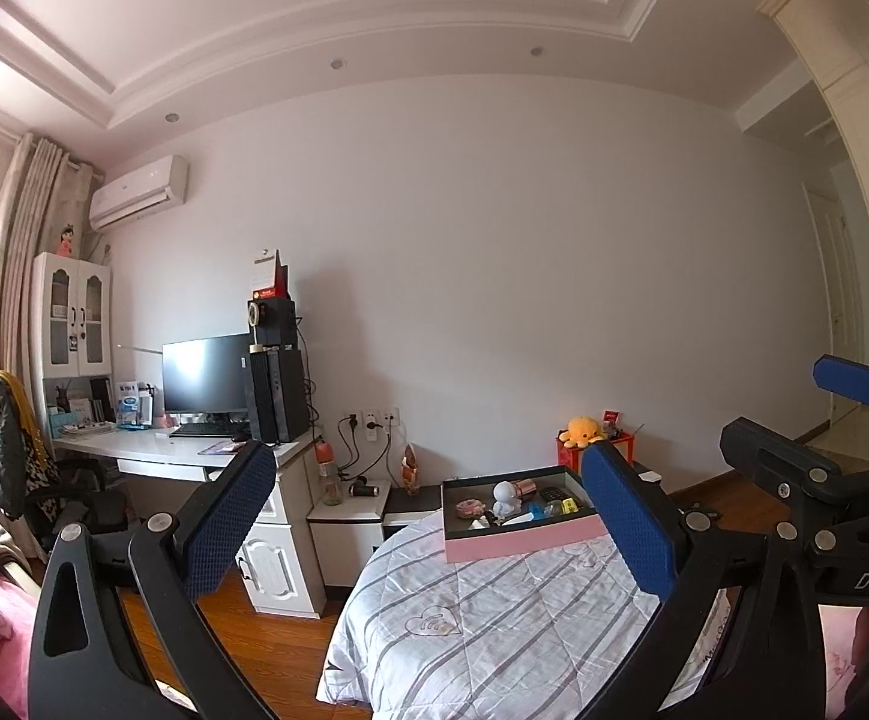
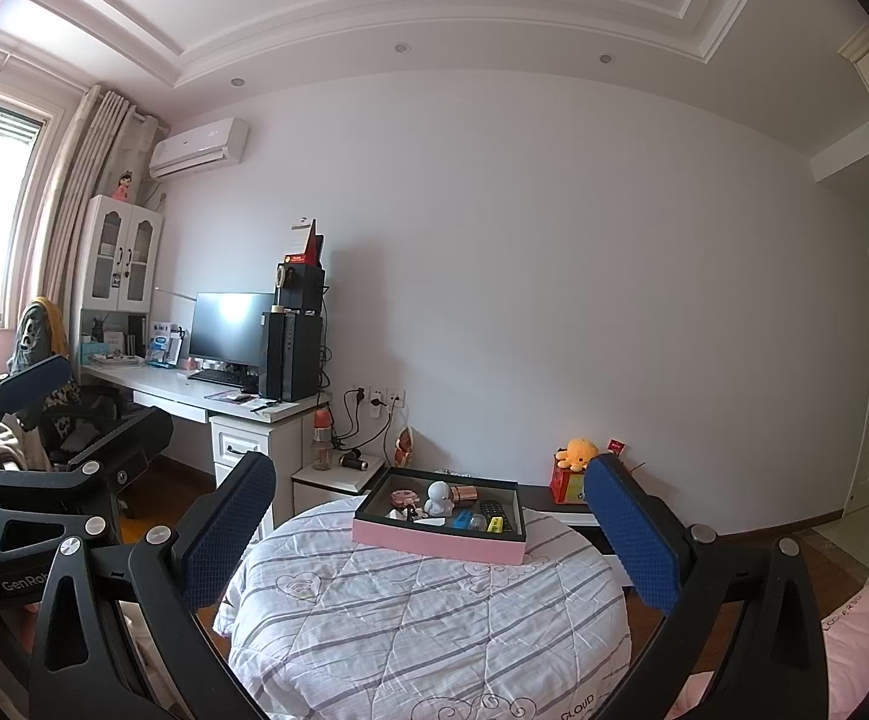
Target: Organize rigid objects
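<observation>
A pink box (image 1: 524, 540) with a dark inside sits at the far end of a quilted striped surface (image 1: 494, 618). It holds several small things: a white figurine (image 1: 505, 498), a pink round item (image 1: 469, 506), a copper cylinder (image 1: 527, 486), a black remote (image 1: 553, 495), blue and yellow pieces. The box also shows in the right wrist view (image 2: 440, 540), with the figurine (image 2: 439, 498) and remote (image 2: 494, 513). My left gripper (image 1: 428, 516) is open and empty, held back from the box. My right gripper (image 2: 428, 522) is open and empty, likewise short of the box.
A white desk (image 2: 194, 390) with monitor and black computer tower (image 2: 290, 354) stands to the left, a chair (image 2: 74, 420) beside it. A low nightstand (image 2: 338, 477) and an orange plush (image 2: 578, 453) on a red box lie beyond the quilt. Wood floor surrounds it.
</observation>
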The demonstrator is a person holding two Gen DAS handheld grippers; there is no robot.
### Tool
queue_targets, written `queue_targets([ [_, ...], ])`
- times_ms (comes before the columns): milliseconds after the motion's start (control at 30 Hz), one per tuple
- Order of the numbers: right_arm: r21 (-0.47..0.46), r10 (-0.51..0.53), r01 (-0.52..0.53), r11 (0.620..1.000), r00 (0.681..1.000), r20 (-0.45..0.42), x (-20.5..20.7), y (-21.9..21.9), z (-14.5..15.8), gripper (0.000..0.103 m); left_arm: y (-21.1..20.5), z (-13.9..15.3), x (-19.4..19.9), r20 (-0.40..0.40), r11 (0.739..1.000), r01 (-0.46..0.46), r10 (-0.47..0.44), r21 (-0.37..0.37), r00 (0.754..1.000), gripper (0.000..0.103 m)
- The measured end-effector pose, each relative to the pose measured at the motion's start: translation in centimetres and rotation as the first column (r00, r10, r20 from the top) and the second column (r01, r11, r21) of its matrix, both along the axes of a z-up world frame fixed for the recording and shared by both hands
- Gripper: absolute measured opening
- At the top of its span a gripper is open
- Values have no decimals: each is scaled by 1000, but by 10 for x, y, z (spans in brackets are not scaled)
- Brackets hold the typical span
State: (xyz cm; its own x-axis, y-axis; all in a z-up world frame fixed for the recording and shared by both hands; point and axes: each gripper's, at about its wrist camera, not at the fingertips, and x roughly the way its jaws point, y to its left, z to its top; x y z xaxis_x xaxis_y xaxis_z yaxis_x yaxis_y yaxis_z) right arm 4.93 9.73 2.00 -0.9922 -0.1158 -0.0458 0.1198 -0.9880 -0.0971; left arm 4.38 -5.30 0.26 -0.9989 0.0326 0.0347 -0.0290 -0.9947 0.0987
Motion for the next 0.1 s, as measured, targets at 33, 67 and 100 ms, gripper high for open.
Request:
queue_targets([
  [33,1,-1,1,1000,1000,-1,0,0,0,103,0,0,0,0,1000,-2,2,-1,1000,103],
  [67,2,-1,1,1000,1000,-2,0,0,0,103,-1,0,0,-2,1000,-4,4,-2,1000,103],
  [100,2,-2,2,1000,1000,-2,0,0,0,103,-1,0,0,-2,1000,-5,5,-2,1000,103],
])
